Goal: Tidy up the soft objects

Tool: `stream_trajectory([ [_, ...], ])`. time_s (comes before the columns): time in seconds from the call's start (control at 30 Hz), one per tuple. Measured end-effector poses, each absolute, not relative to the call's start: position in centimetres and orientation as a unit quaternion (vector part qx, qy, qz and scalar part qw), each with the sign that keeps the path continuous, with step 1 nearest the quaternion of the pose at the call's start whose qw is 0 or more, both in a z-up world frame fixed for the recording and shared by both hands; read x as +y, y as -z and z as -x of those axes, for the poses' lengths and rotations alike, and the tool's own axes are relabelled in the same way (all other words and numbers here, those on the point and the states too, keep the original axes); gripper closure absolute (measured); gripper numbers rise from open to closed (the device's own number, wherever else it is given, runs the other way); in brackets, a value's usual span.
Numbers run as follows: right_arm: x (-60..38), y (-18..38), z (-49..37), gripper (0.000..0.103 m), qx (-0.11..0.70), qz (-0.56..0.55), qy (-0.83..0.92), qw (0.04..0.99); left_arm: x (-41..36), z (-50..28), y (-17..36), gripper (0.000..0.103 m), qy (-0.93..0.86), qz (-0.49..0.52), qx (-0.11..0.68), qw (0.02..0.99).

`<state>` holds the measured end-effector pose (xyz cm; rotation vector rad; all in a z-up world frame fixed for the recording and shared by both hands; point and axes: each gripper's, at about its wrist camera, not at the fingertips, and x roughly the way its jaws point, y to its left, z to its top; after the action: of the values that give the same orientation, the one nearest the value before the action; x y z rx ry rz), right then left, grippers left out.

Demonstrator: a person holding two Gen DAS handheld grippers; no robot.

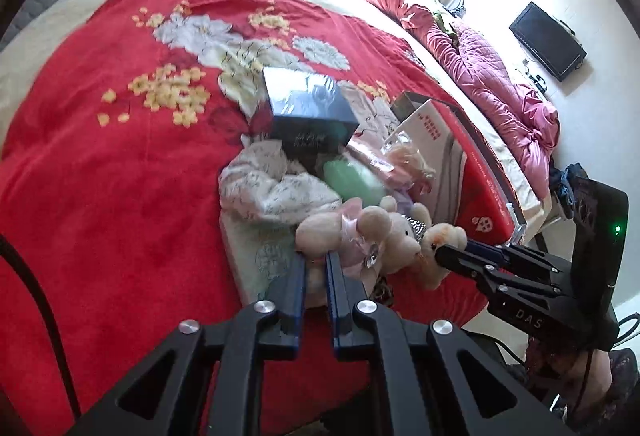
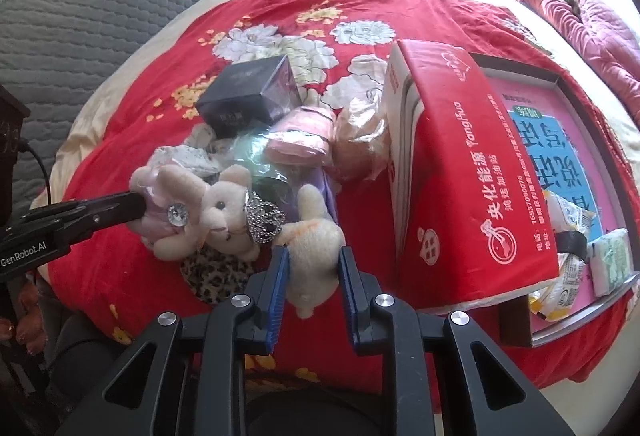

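Two cream plush toys lie at the near edge of a red flowered blanket. My left gripper is shut on the pink-bowed plush rabbit, also seen in the right wrist view, gripping its pink bow side. My right gripper is shut on the small cream plush, which shows in the left wrist view. Behind them lie a white patterned cloth, a green soft bundle, a pink bundle and a bagged plush.
A dark box rests on the pile. A red tissue box leans on an open tray holding packets. A grey padded headboard is at the left. A pink quilt lies to the right.
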<state>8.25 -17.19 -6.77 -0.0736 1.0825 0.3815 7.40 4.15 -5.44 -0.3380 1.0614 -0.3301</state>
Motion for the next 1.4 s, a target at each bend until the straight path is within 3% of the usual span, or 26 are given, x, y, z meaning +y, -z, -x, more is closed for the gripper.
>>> stream_trajectory([
  [0.17,-16.8,7.1,-8.3,0.074,0.514,0.049,-0.178,0.838,4.5,-7.5,6.4,0.090,0.166,0.166,0.510,0.827],
  [0.2,-16.8,7.1,-8.3,0.074,0.514,0.050,-0.177,0.838,4.5,-7.6,6.5,0.084,0.169,0.169,0.511,0.826],
  [0.27,-16.8,7.2,-8.3,0.074,0.516,0.048,-0.176,0.837,4.3,-7.7,6.6,0.063,0.180,0.170,0.510,0.824],
  [0.3,-16.8,7.2,-8.3,0.074,0.516,0.048,-0.175,0.837,4.2,-7.7,6.6,0.047,0.181,0.169,0.510,0.824],
  [0.33,-16.8,7.2,-8.4,0.074,0.516,0.049,-0.175,0.837,4.2,-7.6,6.6,0.039,0.182,0.167,0.510,0.824],
  [0.8,-16.7,7.4,-8.5,0.073,0.516,0.055,-0.173,0.837,2.8,-9.6,6.4,0.040,0.213,0.179,0.490,0.826],
  [0.9,-16.6,7.4,-8.6,0.074,0.514,0.055,-0.172,0.838,2.1,-9.8,7.0,0.063,0.213,0.172,0.502,0.821],
  [1.07,-16.9,7.3,-8.6,0.076,0.515,0.045,-0.169,0.839,2.3,-9.4,7.0,0.084,0.207,0.187,0.502,0.819],
  [1.4,-17.2,3.9,-7.4,0.079,0.481,0.037,-0.181,0.857,2.3,-7.5,3.2,0.087,0.200,0.181,0.468,0.842],
])
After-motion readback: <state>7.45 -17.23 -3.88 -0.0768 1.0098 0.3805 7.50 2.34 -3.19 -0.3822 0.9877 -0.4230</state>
